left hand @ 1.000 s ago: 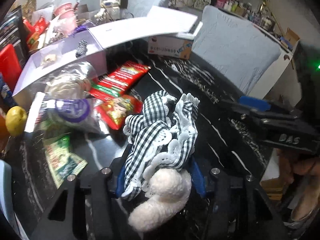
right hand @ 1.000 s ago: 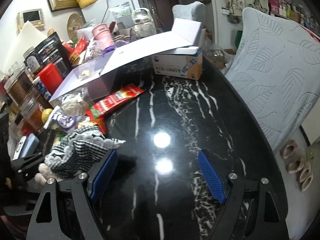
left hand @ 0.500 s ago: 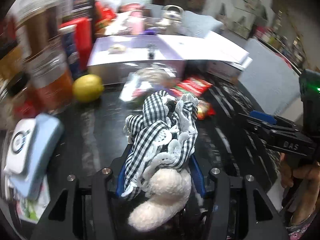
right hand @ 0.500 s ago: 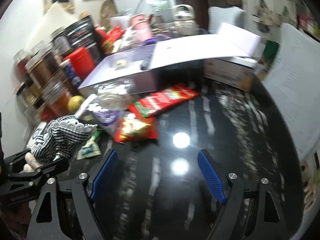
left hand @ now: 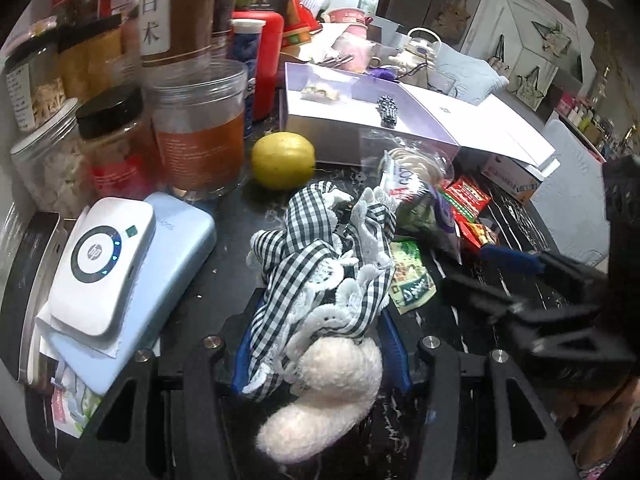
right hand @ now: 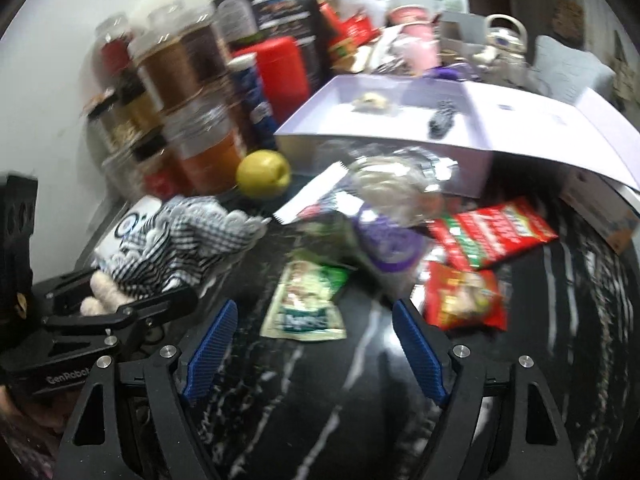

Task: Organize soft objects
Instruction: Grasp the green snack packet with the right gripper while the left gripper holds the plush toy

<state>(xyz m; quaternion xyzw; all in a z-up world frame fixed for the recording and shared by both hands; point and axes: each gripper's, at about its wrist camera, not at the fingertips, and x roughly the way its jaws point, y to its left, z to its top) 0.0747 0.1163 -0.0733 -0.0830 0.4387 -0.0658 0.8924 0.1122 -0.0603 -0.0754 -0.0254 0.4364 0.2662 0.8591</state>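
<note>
A plush toy (left hand: 320,276) in a black-and-white checked dress with white lace and a fluffy white body sits between the blue pads of my left gripper (left hand: 320,346), which is shut on it above the black marble table (left hand: 224,280). In the right wrist view the same toy (right hand: 188,236) shows at the left, held in the left gripper (right hand: 100,320). My right gripper (right hand: 316,344) hovers over the table with its jaws closing and nothing between them. It also appears at the right of the left wrist view as the right gripper (left hand: 496,280).
Jars (left hand: 200,136) and bottles crowd the far left beside a lemon (left hand: 282,160). An open lavender box (left hand: 400,120) lies behind. A white device (left hand: 96,264) rests on a blue one. A green packet (right hand: 308,304), red snack packets (right hand: 492,232) and a clear bag (right hand: 392,196) lie ahead.
Both views have swung left across the table, from the bare marble and chair to the jars and lemon. The toy stays clamped in the left gripper. The right jaws have narrowed slightly.
</note>
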